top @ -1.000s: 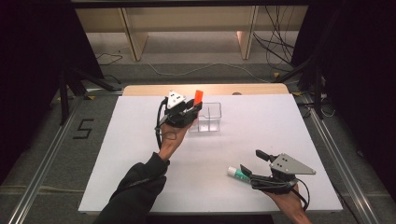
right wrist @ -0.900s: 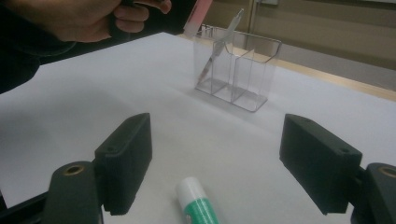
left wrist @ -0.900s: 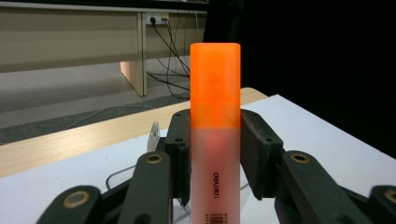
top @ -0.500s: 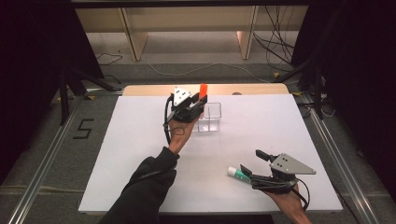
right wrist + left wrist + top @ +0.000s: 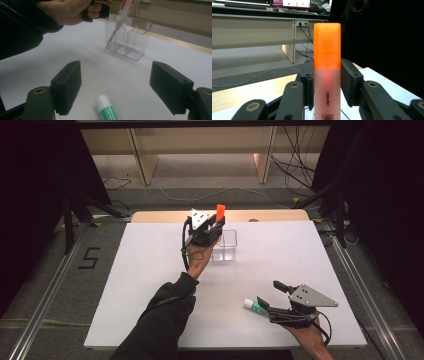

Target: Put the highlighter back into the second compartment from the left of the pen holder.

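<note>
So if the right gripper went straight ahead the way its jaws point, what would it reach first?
Probably the glue stick: it lies on the white table between the open jaws of the right gripper. Farther along stands the clear plastic holder, though depth is hard to judge.

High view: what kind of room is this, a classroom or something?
Probably a lab or workshop set up for recording. A white table stands between dark curtains, loose cables lie on the floor, and computer monitors sit on a bench.
</note>
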Motion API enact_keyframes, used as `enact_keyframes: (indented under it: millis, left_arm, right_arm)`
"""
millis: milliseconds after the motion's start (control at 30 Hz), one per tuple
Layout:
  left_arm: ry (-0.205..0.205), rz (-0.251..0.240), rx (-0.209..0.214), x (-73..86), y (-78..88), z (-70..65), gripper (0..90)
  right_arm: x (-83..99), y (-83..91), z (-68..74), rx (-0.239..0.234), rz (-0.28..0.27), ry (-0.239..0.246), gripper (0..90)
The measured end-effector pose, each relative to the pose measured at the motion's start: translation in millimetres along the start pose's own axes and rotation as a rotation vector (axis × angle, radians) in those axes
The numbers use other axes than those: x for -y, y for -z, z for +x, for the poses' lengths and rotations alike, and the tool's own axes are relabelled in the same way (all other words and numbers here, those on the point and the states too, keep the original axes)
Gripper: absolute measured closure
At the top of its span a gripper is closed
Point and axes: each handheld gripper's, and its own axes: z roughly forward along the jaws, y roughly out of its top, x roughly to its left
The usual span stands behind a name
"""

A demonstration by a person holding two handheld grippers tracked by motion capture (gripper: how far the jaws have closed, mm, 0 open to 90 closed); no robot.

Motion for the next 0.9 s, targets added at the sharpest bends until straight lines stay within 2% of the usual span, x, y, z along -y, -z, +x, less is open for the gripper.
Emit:
enact_keyframes:
  millis: [67,400,500,900]
  left_arm:
    - [-0.011,0.005,-0.006,1.3,-1.8,-0.3,66.4]
    - [-0.009,-0.003,-0.024,7.2,-8.2,-0.6,66.3]
    - [-0.022,-0.006,-0.033,8.7,-8.7,-0.8,66.4]
    - [-0.019,-0.004,-0.037,15.2,-11.3,-1.3,66.3]
  right_arm:
    - [-0.1,0.1,0.1,-0.001,0.0,0.001,26.2]
    - [-0.1,0.2,0.1,-0.005,-0.006,-0.001,26.2]
    - [-0.1,0.2,0.1,-0.005,-0.007,-0.001,26.2]
    - [-0.1,0.2,0.3,-0.007,-0.008,0.0,26.2]
